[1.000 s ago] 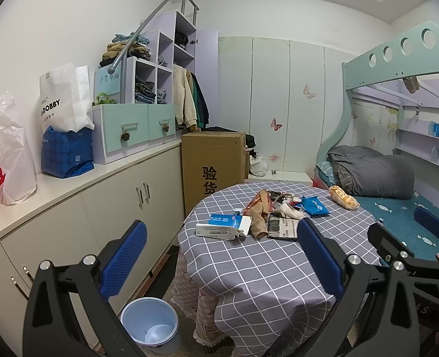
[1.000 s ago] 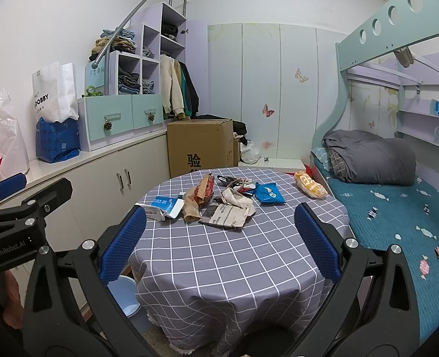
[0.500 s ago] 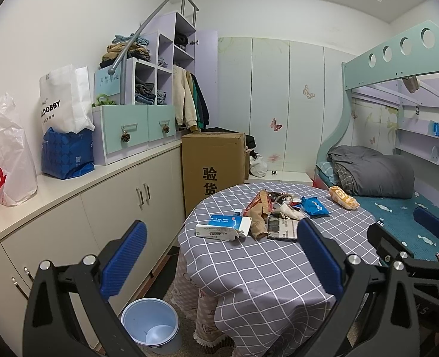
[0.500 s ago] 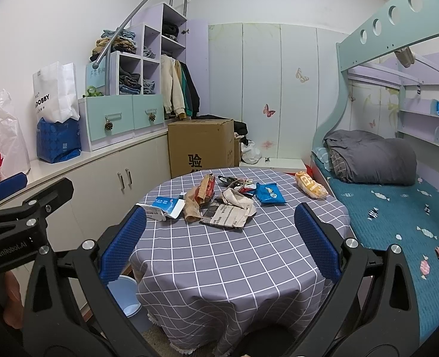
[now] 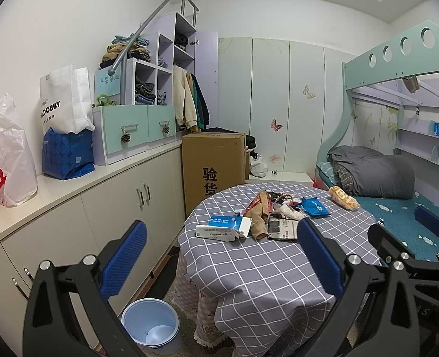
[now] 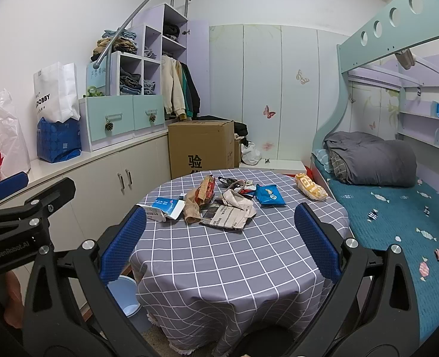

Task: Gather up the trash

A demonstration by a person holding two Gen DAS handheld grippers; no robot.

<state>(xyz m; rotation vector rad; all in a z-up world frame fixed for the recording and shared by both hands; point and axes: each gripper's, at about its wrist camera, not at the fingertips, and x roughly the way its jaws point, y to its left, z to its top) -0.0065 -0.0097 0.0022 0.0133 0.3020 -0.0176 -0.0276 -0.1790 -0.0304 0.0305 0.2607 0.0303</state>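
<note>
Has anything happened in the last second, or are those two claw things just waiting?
Nothing has visibly changed. The left gripper and the right gripper stay open and empty, short of the trash on the round table; the blue bin is unmoved.

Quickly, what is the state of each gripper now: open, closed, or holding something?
Left gripper: open, jaws wide apart, holding nothing.
Right gripper: open, jaws wide apart, holding nothing.

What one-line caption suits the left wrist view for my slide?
Open left gripper hovers before a grey checked round table strewn with wrappers; pale blue plastic bin waits on the floor below.
</note>
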